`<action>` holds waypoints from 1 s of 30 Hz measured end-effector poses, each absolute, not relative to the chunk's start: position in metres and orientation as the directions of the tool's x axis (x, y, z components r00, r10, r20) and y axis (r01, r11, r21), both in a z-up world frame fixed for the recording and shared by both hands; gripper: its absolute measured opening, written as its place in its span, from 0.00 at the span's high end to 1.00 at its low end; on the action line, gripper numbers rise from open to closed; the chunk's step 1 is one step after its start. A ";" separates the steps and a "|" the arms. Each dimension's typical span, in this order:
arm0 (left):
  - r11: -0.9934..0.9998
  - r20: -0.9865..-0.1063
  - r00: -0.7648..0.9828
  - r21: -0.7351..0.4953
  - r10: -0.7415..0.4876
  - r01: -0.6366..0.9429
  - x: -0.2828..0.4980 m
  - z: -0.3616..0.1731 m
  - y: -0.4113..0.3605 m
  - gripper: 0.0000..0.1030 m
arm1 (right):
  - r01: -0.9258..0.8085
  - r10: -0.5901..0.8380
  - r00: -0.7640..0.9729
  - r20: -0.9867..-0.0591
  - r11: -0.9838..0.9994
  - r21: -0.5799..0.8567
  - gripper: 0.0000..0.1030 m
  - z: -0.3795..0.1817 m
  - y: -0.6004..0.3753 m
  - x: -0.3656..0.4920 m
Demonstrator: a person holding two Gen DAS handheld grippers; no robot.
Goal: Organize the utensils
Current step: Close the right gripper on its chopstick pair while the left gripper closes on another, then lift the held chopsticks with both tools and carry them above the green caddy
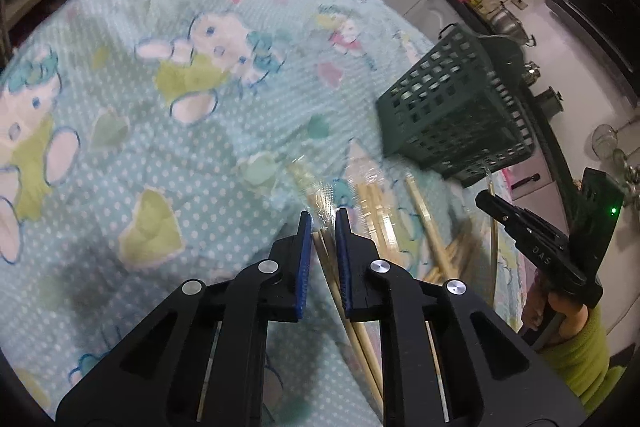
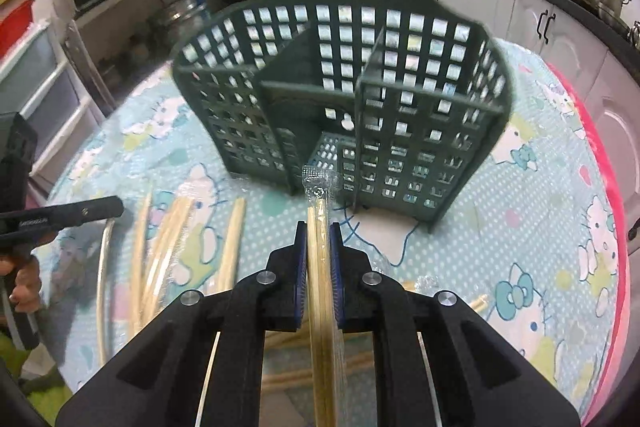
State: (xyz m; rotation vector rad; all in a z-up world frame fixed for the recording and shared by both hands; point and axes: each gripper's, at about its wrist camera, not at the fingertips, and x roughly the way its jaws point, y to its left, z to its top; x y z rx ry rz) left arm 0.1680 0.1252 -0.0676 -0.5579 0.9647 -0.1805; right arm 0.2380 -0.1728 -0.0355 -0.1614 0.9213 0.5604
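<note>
Right wrist view — hand-held gripper [image 2: 319, 227] clamps wrapped chopsticks [image 2: 320, 267].

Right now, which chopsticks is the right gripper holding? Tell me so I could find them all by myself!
Find the dark green holder standing on the blue bunny cloth. Just in front of its middle slot, the right gripper is shut on a wrapped chopstick pair pointing at the holder. Unlike the loose chopsticks lying flat on the cloth to the left, this pair is lifted, with a crinkly clear wrapper tip.
</note>
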 end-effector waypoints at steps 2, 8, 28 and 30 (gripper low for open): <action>0.859 -0.715 0.587 -0.508 -0.379 -0.064 0.166 -0.052 0.120 0.93 | -0.531 0.404 0.482 -0.777 0.840 0.108 0.90 -0.026 -0.178 0.230; 0.885 -0.675 0.637 -0.465 -0.372 0.024 0.165 -0.014 0.103 0.97 | -0.540 0.436 0.524 -0.732 0.835 0.111 0.90 0.000 -0.190 0.210; 0.894 -0.508 0.753 -0.375 -0.419 0.244 0.182 0.084 0.036 0.98 | -0.519 0.498 0.662 -0.561 0.844 0.137 0.94 0.072 -0.216 0.187; 0.898 -0.489 0.768 -0.355 -0.414 0.258 0.187 0.097 0.031 0.98 | -0.515 0.504 0.675 -0.538 0.845 0.145 0.94 0.081 -0.217 0.187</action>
